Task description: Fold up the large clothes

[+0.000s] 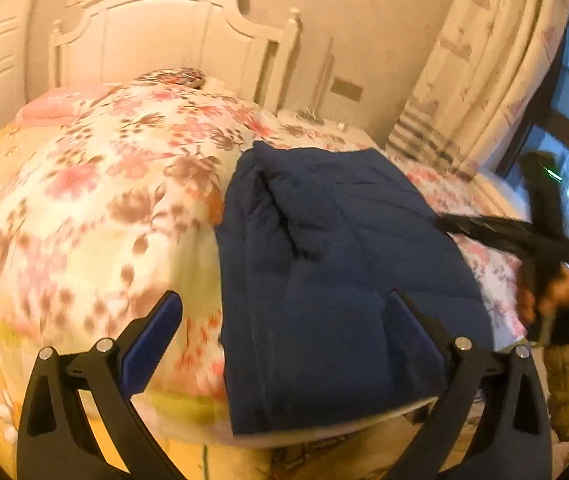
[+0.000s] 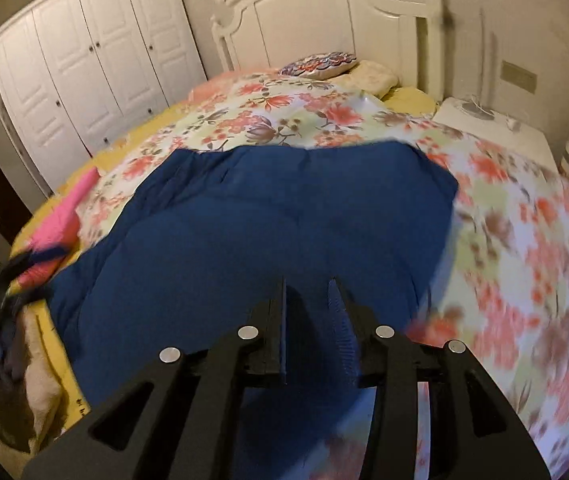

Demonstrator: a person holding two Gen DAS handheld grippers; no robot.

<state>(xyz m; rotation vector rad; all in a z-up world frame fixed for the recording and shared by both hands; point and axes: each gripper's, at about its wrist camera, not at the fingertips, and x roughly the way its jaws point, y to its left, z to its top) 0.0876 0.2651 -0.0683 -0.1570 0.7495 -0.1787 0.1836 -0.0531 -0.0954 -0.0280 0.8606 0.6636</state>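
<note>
Navy coat (image 1: 336,264) folded on bedspread (image 1: 96,208)

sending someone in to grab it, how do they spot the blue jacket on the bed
Find the bed with the white headboard and floral quilt. The blue jacket lies folded on the quilt near the foot: the only plain dark thing there.

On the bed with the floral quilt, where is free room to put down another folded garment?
The floral quilt is bare between the folded navy padded jacket and the pink pillow. A narrower strip lies beyond the jacket toward the white headboard. The near edge is crowded by both grippers.
</note>
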